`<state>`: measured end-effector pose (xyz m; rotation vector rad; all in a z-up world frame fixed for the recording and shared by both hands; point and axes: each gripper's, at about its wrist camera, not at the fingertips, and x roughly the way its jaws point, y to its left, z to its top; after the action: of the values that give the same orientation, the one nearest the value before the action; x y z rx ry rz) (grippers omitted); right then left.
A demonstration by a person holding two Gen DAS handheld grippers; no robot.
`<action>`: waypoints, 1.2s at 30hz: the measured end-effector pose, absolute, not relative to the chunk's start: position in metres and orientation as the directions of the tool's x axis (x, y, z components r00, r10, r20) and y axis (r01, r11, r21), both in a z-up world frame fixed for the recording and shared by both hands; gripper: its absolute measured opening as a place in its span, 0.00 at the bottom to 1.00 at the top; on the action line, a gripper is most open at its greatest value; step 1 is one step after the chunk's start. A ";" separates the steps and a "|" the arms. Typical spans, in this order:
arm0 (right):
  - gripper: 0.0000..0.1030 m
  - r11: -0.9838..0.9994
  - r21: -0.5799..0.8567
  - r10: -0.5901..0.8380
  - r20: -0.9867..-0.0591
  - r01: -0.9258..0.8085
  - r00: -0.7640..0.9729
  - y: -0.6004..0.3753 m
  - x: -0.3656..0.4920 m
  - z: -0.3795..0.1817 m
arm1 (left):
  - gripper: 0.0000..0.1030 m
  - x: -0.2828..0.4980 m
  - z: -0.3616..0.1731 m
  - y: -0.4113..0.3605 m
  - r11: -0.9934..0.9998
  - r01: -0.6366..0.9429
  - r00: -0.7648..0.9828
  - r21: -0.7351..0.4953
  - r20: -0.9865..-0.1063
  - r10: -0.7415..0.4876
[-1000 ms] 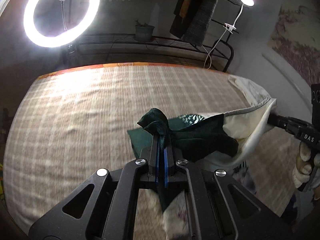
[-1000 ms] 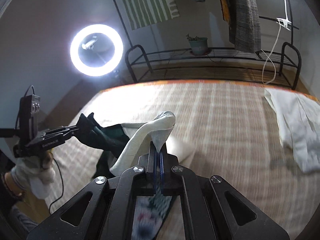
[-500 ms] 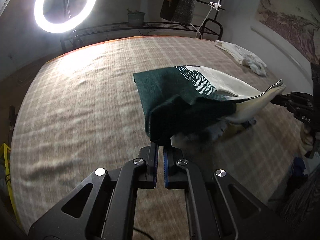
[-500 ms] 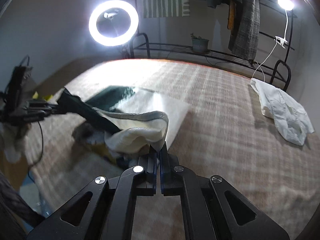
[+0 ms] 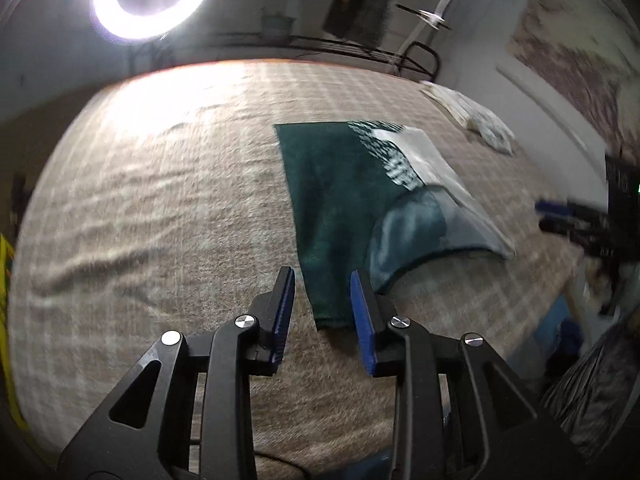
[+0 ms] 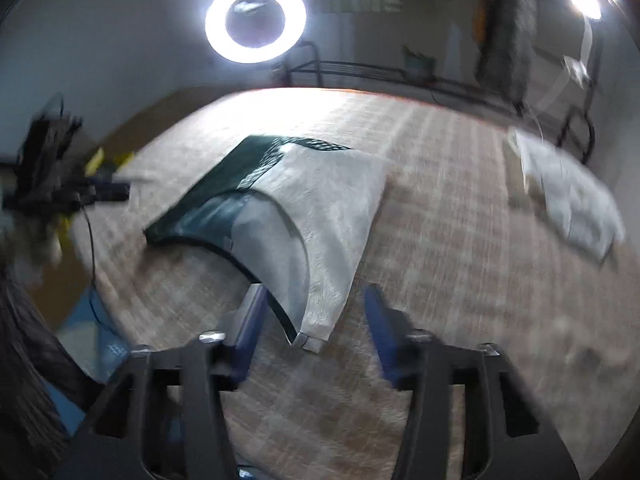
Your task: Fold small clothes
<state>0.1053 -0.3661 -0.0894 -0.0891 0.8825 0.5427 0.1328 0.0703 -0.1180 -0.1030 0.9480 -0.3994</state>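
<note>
Here, a small dark-green and white sleeveless garment (image 5: 348, 200) lies spread flat on the beige checked bedcover (image 5: 160, 208), its shoulder straps at the near edge. The left gripper (image 5: 322, 304) hovers with jaws apart around the green strap; the right gripper (image 6: 312, 320) stands equally open around the white one. A crumpled white cloth (image 6: 572, 196) lies far right, a ring light (image 6: 256, 20) glowing behind.

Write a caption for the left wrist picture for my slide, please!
Open left gripper above the green-and-white garment lying flat on the checked bedcover.
</note>
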 end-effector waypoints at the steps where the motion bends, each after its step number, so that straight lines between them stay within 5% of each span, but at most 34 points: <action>1: 0.50 0.873 0.198 0.425 -0.756 -0.445 0.498 -0.372 0.113 -0.093 | 0.28 0.137 -0.120 0.073 0.925 0.264 0.518 -0.274 -0.769 -0.376; 10: 0.50 0.837 0.499 0.541 -0.686 -0.226 0.488 -0.401 0.185 -0.106 | 0.32 0.203 -0.132 0.085 0.881 0.060 0.523 -0.469 -0.737 -0.428; 30: 0.50 0.698 0.708 0.672 -0.595 -0.109 0.441 -0.391 0.294 -0.176 | 0.38 0.293 -0.189 0.073 0.744 -0.054 0.461 -0.666 -0.677 -0.573; 33: 0.32 0.690 0.712 0.688 -0.591 -0.127 0.422 -0.385 0.304 -0.177 | 0.33 0.296 -0.188 0.066 0.752 -0.036 0.458 -0.658 -0.680 -0.573; 35: 0.05 0.690 0.709 0.698 -0.599 -0.144 0.393 -0.378 0.310 -0.179 | 0.07 0.297 -0.188 0.062 0.759 -0.028 0.451 -0.650 -0.686 -0.571; 36: 0.05 0.697 0.701 0.692 -0.606 -0.148 0.392 -0.375 0.311 -0.179 | 0.05 0.297 -0.188 0.061 0.766 -0.025 0.451 -0.643 -0.691 -0.565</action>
<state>0.3107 -0.3753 -0.1793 0.6088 1.0402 0.5774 0.2967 0.0606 -0.1877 -0.6389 1.0641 -0.3631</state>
